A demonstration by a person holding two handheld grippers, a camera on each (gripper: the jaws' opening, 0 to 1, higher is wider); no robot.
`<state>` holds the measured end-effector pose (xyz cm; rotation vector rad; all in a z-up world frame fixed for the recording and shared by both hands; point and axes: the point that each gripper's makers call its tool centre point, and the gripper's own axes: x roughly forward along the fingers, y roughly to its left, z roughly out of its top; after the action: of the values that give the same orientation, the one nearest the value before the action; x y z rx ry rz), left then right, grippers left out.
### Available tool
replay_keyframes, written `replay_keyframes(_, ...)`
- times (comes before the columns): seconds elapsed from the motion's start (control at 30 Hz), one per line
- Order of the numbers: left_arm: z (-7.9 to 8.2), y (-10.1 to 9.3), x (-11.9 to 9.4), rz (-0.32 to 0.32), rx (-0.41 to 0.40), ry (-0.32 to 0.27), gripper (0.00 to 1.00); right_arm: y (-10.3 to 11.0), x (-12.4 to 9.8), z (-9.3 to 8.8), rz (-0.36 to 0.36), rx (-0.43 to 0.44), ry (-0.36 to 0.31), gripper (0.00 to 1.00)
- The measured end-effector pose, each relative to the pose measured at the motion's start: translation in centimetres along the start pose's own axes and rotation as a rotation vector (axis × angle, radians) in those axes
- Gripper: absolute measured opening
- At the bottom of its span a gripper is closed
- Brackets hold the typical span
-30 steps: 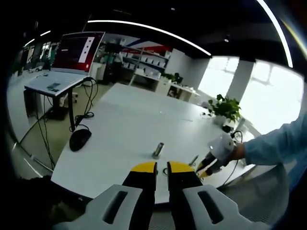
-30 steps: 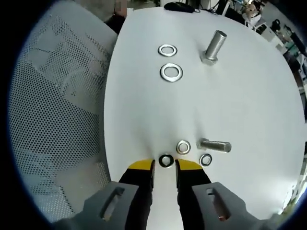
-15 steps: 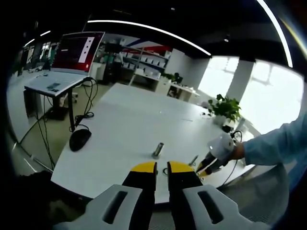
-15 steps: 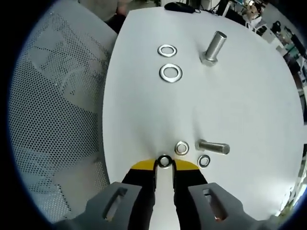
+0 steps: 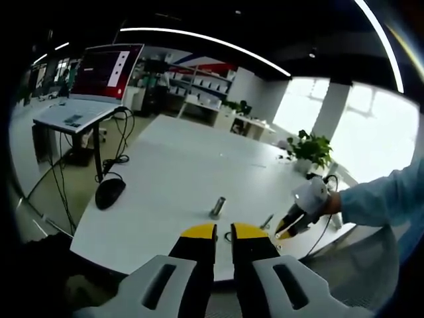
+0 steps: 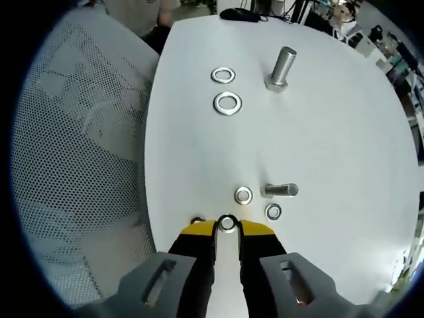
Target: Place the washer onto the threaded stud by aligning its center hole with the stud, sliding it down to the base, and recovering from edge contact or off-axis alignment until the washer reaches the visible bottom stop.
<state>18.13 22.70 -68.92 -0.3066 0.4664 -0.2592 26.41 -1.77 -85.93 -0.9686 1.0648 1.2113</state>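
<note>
The threaded stud [image 6: 283,66] stands upright on the white table [image 6: 344,146], far ahead of my right gripper [image 6: 227,228]. That gripper is shut on a small washer [image 6: 227,223], held just above the table's near edge, with its shadow to the left. In the left gripper view the stud [image 5: 218,207] stands beyond my left gripper [image 5: 223,232], whose jaws are shut with nothing between them, back from the table edge. The right gripper [image 5: 289,230], held by a hand, hovers right of the stud.
Two larger washers [image 6: 224,74] [image 6: 228,103] lie left of the stud. Nearer me are two small washers [image 6: 243,195] [image 6: 273,212] and a bolt lying flat [image 6: 281,191]. A mesh chair [image 6: 79,165] stands left of the table. A mouse [image 5: 110,192] and a potted plant [image 5: 311,149] sit farther off.
My right gripper has shut on the small washer and raised it off the table, and its view has drawn back a little. The left gripper has stayed still.
</note>
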Motion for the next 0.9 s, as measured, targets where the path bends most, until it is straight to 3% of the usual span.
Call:
replay_keyframes(0.6, 0.0, 0.0, 0.0, -0.003, 0.002, 0.002, 0.06, -0.8, -2.8, 1.1, -0.032, 0.035, -0.044, 0.13)
replay_keyframes(0.9, -0.1, 0.1, 0.0, -0.003, 0.004, 0.006, 0.06, -2.0, -3.8, 1.2, -0.081, 0.066, -0.087, 0.13)
